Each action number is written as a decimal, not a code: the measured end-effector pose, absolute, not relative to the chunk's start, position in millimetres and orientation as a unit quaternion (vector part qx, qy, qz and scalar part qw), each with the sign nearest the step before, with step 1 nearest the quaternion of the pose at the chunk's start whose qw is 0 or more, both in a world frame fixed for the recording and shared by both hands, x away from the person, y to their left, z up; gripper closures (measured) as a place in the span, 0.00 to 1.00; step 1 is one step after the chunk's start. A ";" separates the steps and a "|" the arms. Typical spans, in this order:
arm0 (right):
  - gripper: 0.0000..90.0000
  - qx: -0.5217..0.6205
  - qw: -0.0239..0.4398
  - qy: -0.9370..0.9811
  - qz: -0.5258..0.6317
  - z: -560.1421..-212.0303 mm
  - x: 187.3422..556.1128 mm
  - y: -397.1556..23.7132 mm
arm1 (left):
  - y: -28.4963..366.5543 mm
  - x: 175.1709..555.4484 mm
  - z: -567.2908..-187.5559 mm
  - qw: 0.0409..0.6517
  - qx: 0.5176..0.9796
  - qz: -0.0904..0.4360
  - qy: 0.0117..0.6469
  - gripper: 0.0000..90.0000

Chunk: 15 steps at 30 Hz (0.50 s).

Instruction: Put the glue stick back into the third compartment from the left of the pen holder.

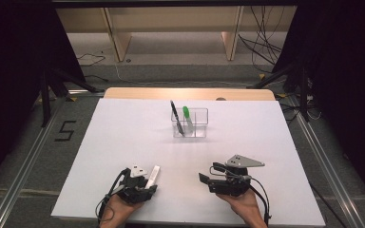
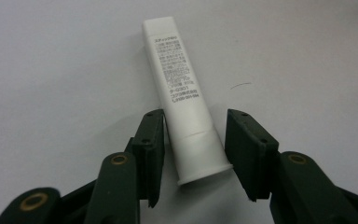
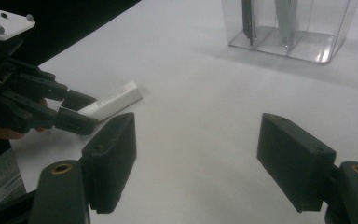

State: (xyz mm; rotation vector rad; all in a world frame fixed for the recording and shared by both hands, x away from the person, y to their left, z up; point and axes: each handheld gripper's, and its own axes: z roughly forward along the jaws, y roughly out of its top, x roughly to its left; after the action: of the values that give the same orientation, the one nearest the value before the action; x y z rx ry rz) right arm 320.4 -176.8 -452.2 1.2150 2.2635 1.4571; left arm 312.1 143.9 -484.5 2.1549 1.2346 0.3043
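1. Left gripper view: the white tube [image 2: 186, 100] lies flat on the white table [image 2: 51, 70] with its cap end between the left gripper [image 2: 193, 156] jaws. The left-hand jaw looks just about on it, the other has a small gap, so no clamp.
2. Right gripper [image 3: 198, 158] sits nearby, jaws wide apart, nothing in them.
3. High view: the clear holder [image 1: 200, 124] stands farther up the table with a black pen [image 1: 176, 117] and a green-capped marker [image 1: 187, 114].

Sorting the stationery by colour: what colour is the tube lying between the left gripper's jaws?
White, with small dark print; the tube shows best in the left gripper view.
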 end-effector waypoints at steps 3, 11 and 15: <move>0.33 0.411 0.094 0.762 0.491 -452.3 320.0 -178.6 | 144.1 312.1 -484.2 0.312 0.818 0.117 0.469 0.69; 0.33 0.412 0.094 0.762 0.491 -452.4 319.0 -179.5 | 144.3 312.3 -484.0 0.308 0.820 0.119 0.467 0.72; 0.33 0.413 0.094 0.761 0.491 -453.0 318.9 -180.4 | 144.9 313.0 -483.9 0.309 0.821 0.117 0.466 0.73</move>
State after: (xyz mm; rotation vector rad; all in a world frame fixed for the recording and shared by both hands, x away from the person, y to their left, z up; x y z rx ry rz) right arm 318.9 -180.4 -453.0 1.2254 2.2569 1.4563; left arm 313.0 144.9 -483.9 2.1698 1.2306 0.3096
